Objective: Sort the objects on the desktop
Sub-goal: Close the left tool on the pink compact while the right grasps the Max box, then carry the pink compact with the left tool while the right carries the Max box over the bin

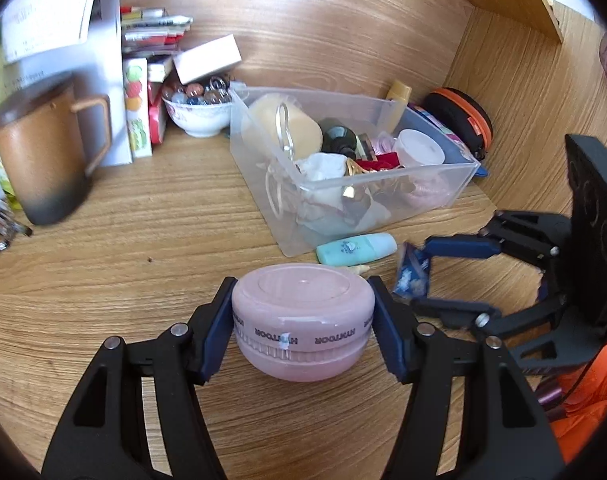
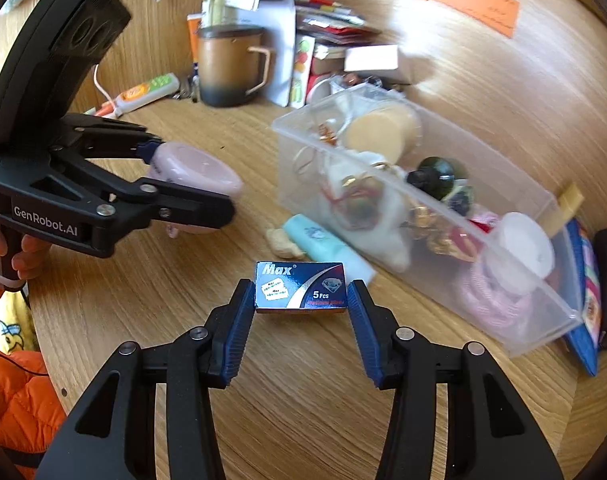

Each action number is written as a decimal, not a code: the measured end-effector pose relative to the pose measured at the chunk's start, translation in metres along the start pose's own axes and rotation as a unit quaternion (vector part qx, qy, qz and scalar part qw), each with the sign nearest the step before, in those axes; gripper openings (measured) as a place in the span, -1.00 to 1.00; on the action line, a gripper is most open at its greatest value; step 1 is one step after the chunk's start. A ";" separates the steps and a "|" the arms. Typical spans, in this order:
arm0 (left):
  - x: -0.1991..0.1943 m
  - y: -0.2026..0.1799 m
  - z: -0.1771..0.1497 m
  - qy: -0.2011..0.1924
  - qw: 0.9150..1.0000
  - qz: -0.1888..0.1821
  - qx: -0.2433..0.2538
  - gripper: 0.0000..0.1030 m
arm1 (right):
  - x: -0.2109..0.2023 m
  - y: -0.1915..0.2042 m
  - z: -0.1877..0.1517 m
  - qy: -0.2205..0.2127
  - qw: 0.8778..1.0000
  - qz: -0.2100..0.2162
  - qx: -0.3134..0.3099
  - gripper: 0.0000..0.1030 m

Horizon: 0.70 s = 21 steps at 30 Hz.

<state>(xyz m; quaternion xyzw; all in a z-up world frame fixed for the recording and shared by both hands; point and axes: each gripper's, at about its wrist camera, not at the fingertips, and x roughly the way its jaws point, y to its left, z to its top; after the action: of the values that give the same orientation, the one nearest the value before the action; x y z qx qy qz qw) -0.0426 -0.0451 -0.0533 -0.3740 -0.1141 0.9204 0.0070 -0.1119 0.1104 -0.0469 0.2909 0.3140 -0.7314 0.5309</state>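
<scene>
Pink jar (image 1: 302, 320) gripped in your left claw (image 1: 301, 322), blade box (image 2: 300, 287) in right claw (image 2: 299, 300), both just above surface (image 1: 143, 240); next, prob. lift them into bin (image 1: 383, 196).

Your left gripper (image 1: 303, 316) is clamped on both sides of what it holds, while your right gripper (image 2: 301, 300) grips its load just beside it, fingers level.

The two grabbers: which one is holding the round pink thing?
The left gripper. Its jaws squeeze the round pink case, while the right gripper holds a flat blue razor-blade box.
</scene>
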 end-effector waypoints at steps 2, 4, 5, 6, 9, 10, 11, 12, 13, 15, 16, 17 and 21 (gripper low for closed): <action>-0.003 -0.002 0.001 -0.004 1.000 0.010 0.004 0.22 | -0.006 -0.005 0.001 -0.006 1.000 -0.010 0.004 -0.14; -0.006 -0.004 0.003 -0.009 1.000 0.024 0.010 0.22 | -0.013 -0.010 0.002 -0.014 1.000 -0.016 0.010 -0.14; -0.007 -0.005 0.003 -0.012 0.999 0.032 0.012 0.22 | -0.017 -0.012 0.003 -0.017 1.000 -0.019 0.013 -0.14; -0.008 -0.006 0.004 -0.014 0.999 0.038 0.015 0.22 | -0.020 -0.015 0.005 -0.022 0.999 -0.023 0.016 -0.14; -0.014 -0.010 0.009 -0.027 0.998 0.051 0.018 0.22 | -0.033 -0.021 0.009 -0.040 0.998 -0.035 0.023 -0.14; -0.017 -0.010 0.010 -0.036 0.998 0.051 0.018 0.22 | -0.037 -0.023 0.009 -0.045 0.998 -0.036 0.025 -0.14; -0.019 -0.011 0.012 -0.040 0.998 0.052 0.021 0.22 | -0.041 -0.025 0.010 -0.050 0.998 -0.038 0.027 -0.14; -0.022 -0.013 0.014 -0.045 0.997 0.059 0.024 0.22 | -0.044 -0.027 0.011 -0.054 0.997 -0.041 0.029 -0.14; -0.024 -0.013 0.016 -0.050 0.996 0.065 0.026 0.22 | -0.047 -0.029 0.012 -0.058 0.997 -0.045 0.031 -0.14; -0.029 -0.014 0.021 -0.057 0.996 0.066 0.027 0.22 | -0.052 -0.034 0.015 -0.065 0.996 -0.049 0.035 -0.14; -0.031 -0.014 0.023 -0.061 0.996 0.067 0.028 0.22 | -0.054 -0.037 0.016 -0.069 0.996 -0.051 0.037 -0.14; -0.034 -0.015 0.025 -0.065 0.995 0.068 0.029 0.22 | -0.056 -0.039 0.017 -0.072 0.995 -0.052 0.039 -0.14; -0.042 -0.015 0.036 -0.081 0.995 0.056 0.033 0.22 | -0.064 -0.048 0.023 -0.089 0.993 -0.059 0.047 -0.14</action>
<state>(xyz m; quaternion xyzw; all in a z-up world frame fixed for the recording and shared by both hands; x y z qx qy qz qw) -0.0384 -0.0417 0.0033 -0.3033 -0.0623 0.9500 -0.0414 -0.1433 0.1425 0.0238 0.2300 0.2478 -0.7983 0.4985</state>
